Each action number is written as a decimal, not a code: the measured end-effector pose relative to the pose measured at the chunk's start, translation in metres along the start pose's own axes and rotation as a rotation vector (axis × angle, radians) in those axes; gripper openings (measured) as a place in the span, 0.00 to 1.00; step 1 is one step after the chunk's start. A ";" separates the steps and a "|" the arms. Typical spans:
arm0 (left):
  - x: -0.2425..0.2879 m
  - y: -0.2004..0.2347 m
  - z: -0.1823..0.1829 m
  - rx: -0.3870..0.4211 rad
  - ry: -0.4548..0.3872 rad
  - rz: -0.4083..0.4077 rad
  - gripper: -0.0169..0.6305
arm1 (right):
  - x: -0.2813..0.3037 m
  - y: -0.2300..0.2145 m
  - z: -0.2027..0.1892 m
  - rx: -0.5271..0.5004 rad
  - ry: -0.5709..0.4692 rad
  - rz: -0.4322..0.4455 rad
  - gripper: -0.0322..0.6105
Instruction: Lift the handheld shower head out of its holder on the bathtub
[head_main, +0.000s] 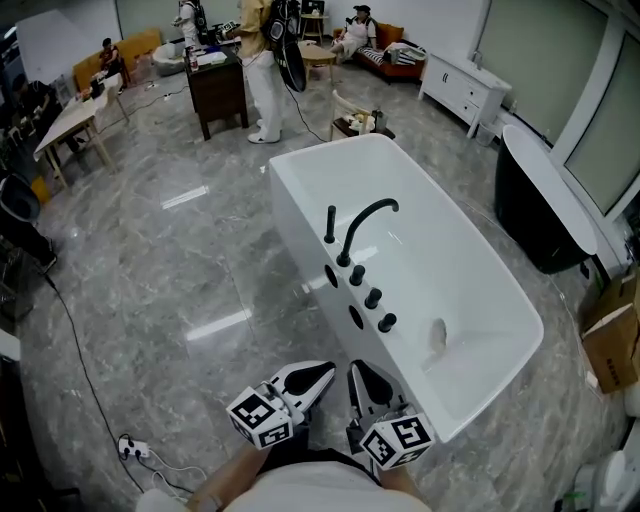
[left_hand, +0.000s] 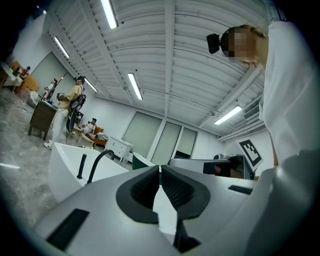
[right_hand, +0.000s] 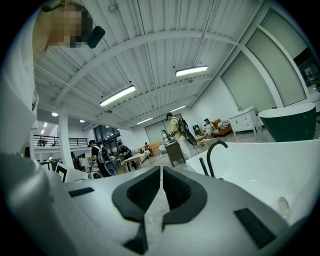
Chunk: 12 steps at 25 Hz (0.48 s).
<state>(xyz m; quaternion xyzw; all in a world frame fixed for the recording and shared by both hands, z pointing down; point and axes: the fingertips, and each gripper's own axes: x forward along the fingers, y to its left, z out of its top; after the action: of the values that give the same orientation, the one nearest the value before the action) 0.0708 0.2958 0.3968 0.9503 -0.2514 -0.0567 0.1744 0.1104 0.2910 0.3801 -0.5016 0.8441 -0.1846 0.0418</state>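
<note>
The black handheld shower head (head_main: 330, 224) stands upright in its holder on the near rim of the white bathtub (head_main: 470, 290), just left of the arched black faucet (head_main: 365, 225). Three black knobs (head_main: 372, 298) follow along the rim. My left gripper (head_main: 325, 371) and right gripper (head_main: 358, 368) are side by side at the bottom of the head view, short of the tub's near corner, both shut and empty. The left gripper view shows its shut jaws below the shower head (left_hand: 81, 166) and faucet (left_hand: 100, 160). The right gripper view shows the shower head (right_hand: 202, 166) beside the faucet (right_hand: 215, 151).
A dark bathtub (head_main: 540, 210) stands to the right, with a cardboard box (head_main: 612, 340) near it. A small table (head_main: 360, 125) sits behind the white tub. People stand by a dark desk (head_main: 215, 90) at the back. A cable and power strip (head_main: 135, 448) lie on the marble floor at left.
</note>
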 end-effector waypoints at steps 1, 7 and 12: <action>0.002 0.006 0.003 -0.001 0.000 0.004 0.06 | 0.007 0.000 0.002 0.000 0.003 0.005 0.08; 0.009 0.041 0.020 0.002 -0.002 0.032 0.06 | 0.045 -0.003 0.013 -0.006 0.020 0.035 0.08; 0.013 0.067 0.026 0.002 0.004 0.041 0.06 | 0.071 -0.006 0.013 0.000 0.024 0.044 0.08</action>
<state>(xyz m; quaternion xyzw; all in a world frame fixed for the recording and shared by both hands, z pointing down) 0.0461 0.2276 0.3967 0.9452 -0.2705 -0.0510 0.1752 0.0835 0.2236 0.3782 -0.4808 0.8554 -0.1894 0.0356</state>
